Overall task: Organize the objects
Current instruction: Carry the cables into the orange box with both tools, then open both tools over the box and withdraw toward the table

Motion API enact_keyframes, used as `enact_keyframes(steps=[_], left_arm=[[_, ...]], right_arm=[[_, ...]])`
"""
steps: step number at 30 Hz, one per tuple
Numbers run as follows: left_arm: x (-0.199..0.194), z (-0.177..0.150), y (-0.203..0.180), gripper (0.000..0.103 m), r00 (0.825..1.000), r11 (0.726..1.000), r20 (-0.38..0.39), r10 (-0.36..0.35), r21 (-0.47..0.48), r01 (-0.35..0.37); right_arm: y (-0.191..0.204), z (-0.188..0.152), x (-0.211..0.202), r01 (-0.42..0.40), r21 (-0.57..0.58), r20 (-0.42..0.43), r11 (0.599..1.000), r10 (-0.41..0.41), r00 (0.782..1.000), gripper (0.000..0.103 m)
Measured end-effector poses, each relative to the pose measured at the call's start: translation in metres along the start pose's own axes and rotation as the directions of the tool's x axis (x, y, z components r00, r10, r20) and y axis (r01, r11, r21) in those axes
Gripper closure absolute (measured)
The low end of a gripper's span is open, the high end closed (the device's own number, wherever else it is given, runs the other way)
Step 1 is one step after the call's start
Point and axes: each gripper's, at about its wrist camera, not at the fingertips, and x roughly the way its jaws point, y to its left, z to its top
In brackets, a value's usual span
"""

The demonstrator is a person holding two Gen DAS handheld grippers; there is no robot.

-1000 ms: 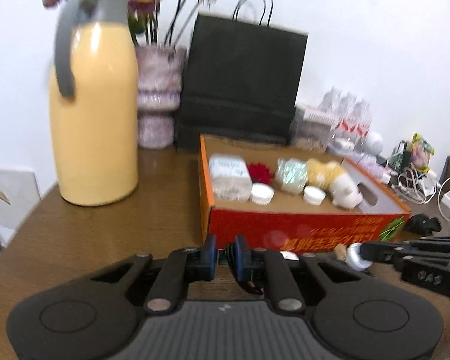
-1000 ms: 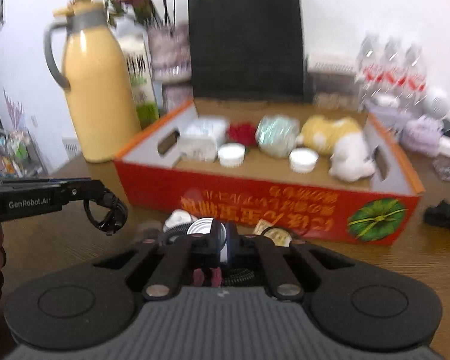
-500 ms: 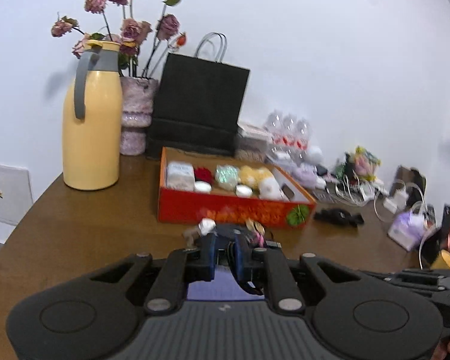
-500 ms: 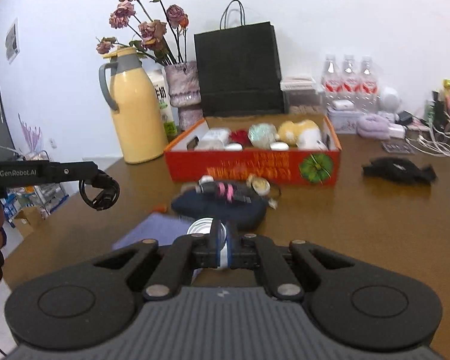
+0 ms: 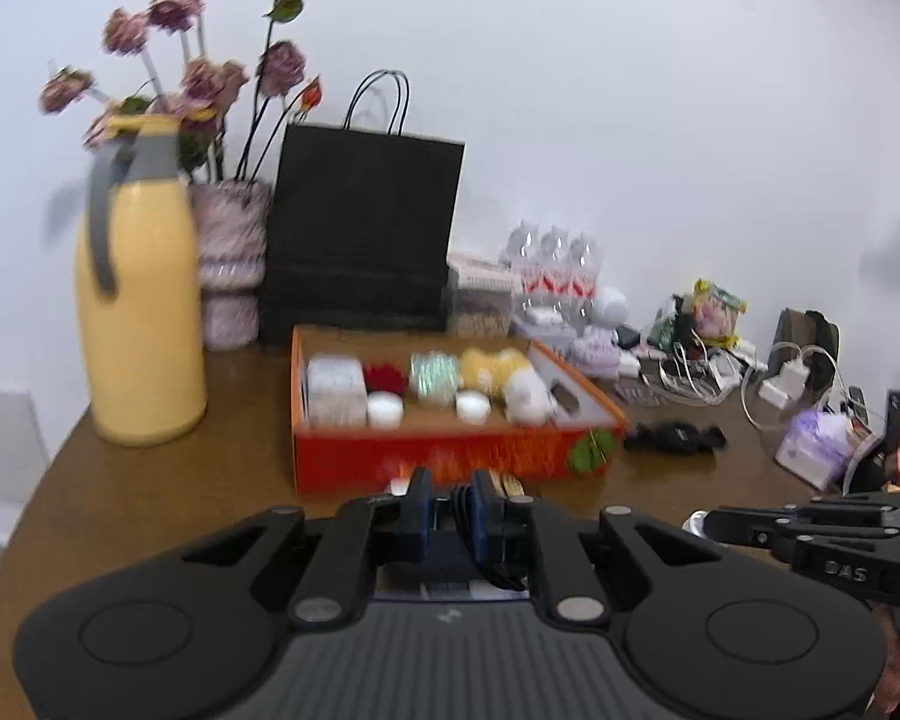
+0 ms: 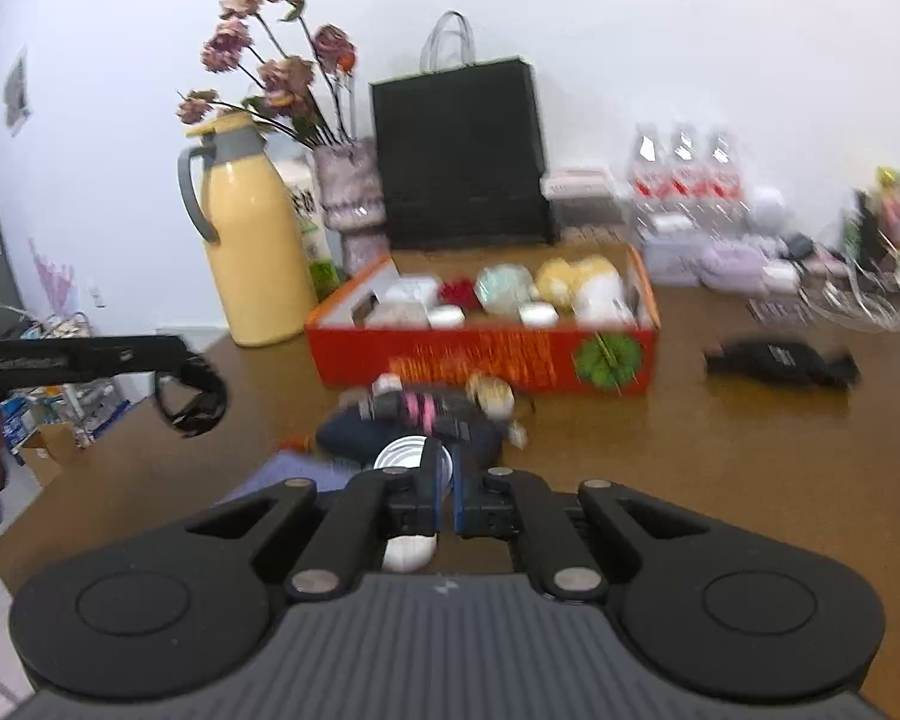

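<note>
Only the right wrist view shows the dark pouch (image 6: pixel 414 432) on the desk (image 6: pixel 720 456) just before the red box (image 6: pixel 486 354); the left wrist view hides it behind its own gripper. The left gripper (image 5: pixel 453 510), nearly closed, pinches a coiled black cable (image 6: pixel 195 399). The right gripper (image 6: pixel 446 495) is closed on a small silver tin (image 6: pixel 402 457), held before the box.

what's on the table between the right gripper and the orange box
In the right wrist view, a dark pouch with small clutter on it lies between the right gripper and the orange box.
</note>
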Motion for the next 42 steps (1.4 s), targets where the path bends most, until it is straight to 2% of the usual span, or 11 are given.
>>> enact_keyframes(steps=[4,9,13,17,20,22,29,32,33,40,42], left_arm=[[0.062,0.055,0.025,0.091,0.999,0.999,-0.035,-0.038,-0.010,0.038],[0.163,0.094,0.044,0.091,0.983,0.999,-0.178,0.039,0.031,-0.034],[0.236,0.090,0.060,0.091,0.948,0.993,-0.301,0.100,0.097,-0.074],[0.284,0.079,0.077,0.090,0.899,0.975,-0.379,0.219,0.117,-0.188],[0.288,0.077,0.084,0.072,0.907,0.979,-0.369,0.204,0.075,-0.190],[0.282,0.079,0.086,0.055,0.923,0.988,-0.353,0.154,0.052,-0.145],[0.247,0.106,0.066,0.052,0.939,0.986,-0.302,0.164,0.088,-0.144],[0.219,0.112,0.052,0.039,0.946,0.982,-0.272,0.176,0.112,-0.151],[0.203,0.109,0.045,0.035,0.948,0.979,-0.260,0.186,0.130,-0.157],[0.075,0.031,0.004,0.019,0.967,0.971,-0.156,0.202,0.162,-0.177],[0.033,0.002,-0.006,0.013,0.974,0.971,-0.095,0.203,0.150,-0.188]], right_arm=[[-0.010,0.054,0.053,-0.009,-0.066,0.024,0.998,0.011,1.000,0.099],[-0.022,0.117,0.169,-0.074,-0.048,-0.115,0.996,0.068,0.991,0.099],[-0.018,0.128,0.266,-0.020,-0.086,-0.255,0.996,-0.003,0.967,0.099],[-0.022,0.118,0.338,0.021,-0.069,-0.371,0.997,-0.045,0.928,0.098],[-0.022,0.110,0.355,0.058,-0.056,-0.382,0.997,-0.075,0.921,0.096],[-0.024,0.113,0.350,0.055,-0.040,-0.359,0.998,-0.066,0.931,0.095],[-0.026,0.138,0.308,0.048,-0.041,-0.308,0.998,-0.058,0.950,0.092],[-0.025,0.142,0.276,0.057,-0.055,-0.284,0.997,-0.070,0.956,0.063],[-0.025,0.139,0.261,0.055,-0.057,-0.266,0.997,-0.069,0.961,0.040],[-0.013,0.072,0.118,0.043,-0.093,-0.117,0.995,-0.054,0.992,0.002],[-0.008,0.040,0.068,0.023,-0.103,-0.074,0.994,-0.030,0.997,0.000]])
